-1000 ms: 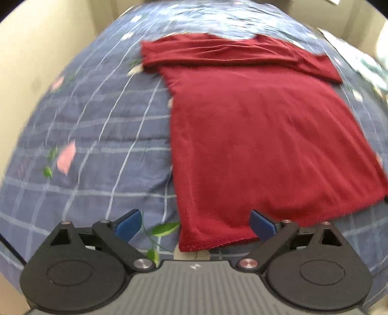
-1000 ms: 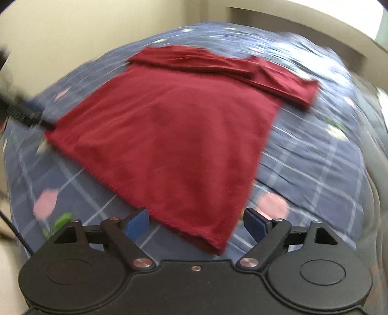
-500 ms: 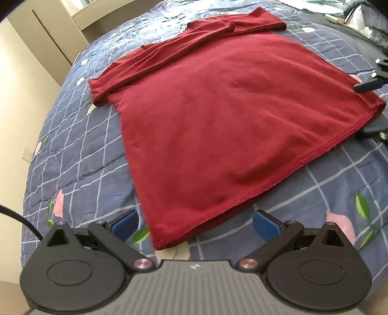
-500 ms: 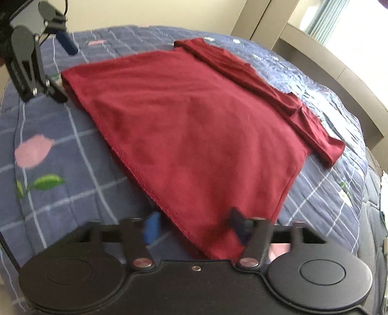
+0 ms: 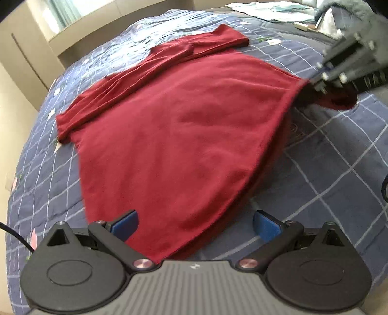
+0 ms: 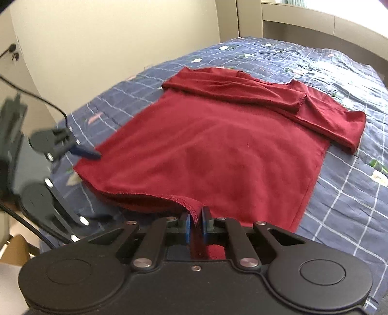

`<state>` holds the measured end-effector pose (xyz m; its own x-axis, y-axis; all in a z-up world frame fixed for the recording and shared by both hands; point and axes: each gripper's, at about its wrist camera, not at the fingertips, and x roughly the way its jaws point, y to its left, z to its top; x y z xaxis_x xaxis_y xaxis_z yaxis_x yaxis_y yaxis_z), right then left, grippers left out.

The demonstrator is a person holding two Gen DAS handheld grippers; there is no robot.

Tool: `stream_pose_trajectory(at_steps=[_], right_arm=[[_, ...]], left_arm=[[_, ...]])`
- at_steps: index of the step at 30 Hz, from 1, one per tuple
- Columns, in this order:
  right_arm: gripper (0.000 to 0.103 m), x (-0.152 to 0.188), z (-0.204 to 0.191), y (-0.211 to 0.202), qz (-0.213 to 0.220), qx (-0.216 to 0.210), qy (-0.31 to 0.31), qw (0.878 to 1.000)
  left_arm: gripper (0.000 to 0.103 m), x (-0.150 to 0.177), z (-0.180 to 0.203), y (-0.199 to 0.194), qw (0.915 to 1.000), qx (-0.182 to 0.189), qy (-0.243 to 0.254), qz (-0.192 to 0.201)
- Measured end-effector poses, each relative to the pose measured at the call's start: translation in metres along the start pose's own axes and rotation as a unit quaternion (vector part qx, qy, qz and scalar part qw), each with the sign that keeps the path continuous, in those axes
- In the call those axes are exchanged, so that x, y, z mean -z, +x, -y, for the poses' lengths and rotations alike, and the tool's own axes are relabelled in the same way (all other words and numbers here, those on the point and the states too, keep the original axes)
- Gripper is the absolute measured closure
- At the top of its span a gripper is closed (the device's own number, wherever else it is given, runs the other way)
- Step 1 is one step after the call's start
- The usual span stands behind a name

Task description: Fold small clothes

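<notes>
A dark red T-shirt lies spread on the bed, sleeves folded across its top; it also shows in the right wrist view. My left gripper is open, its blue pads either side of the shirt's near hem corner, not closed on it. My right gripper is shut on the other hem corner and lifts that edge a little off the quilt. It shows blurred at the right of the left wrist view. The left gripper shows at the left of the right wrist view.
The bed has a navy checked quilt with flower prints. A beige wall and headboard stand behind. Light cloths and small items lie at the far right. A cardboard box corner sits off the bed's left edge.
My right gripper has closed on the shirt's hem corner and raised it. My left gripper has moved in over the other hem corner and stays open.
</notes>
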<state>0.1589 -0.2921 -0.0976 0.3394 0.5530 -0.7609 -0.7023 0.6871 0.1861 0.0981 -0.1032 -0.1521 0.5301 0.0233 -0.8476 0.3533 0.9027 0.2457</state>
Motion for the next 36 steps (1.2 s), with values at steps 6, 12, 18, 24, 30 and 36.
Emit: stream_pose_trajectory(at_steps=[6,12,18,24,30,36], right_arm=[[0.094,-0.003,0.007,-0.007,0.002,-0.013,0.032,0.999],[0.097,0.000,0.011,-0.018,0.010,-0.010,0.036,0.999],[0.097,0.002,0.014,-0.024,0.011,-0.005,0.047,0.999],[0.097,0.003,0.011,-0.022,-0.008,0.000,0.050,0.999],[0.097,0.009,0.006,-0.017,-0.037,0.016,0.060,0.997],[0.097,0.012,-0.001,-0.009,-0.067,0.037,0.059,0.995]], left_arm=[[0.000,-0.013,0.020,0.020,0.9980,-0.052,-0.034,0.007],[0.021,-0.012,0.023,0.015,0.9982,-0.050,-0.010,0.032],[0.044,0.002,0.022,0.009,0.9926,-0.105,0.048,0.037],[0.066,0.017,0.006,0.026,0.9867,-0.151,0.056,-0.018],[0.069,0.034,-0.005,0.023,0.9808,-0.167,0.098,-0.019],[0.098,0.037,-0.033,0.012,0.9911,-0.112,0.066,-0.026]])
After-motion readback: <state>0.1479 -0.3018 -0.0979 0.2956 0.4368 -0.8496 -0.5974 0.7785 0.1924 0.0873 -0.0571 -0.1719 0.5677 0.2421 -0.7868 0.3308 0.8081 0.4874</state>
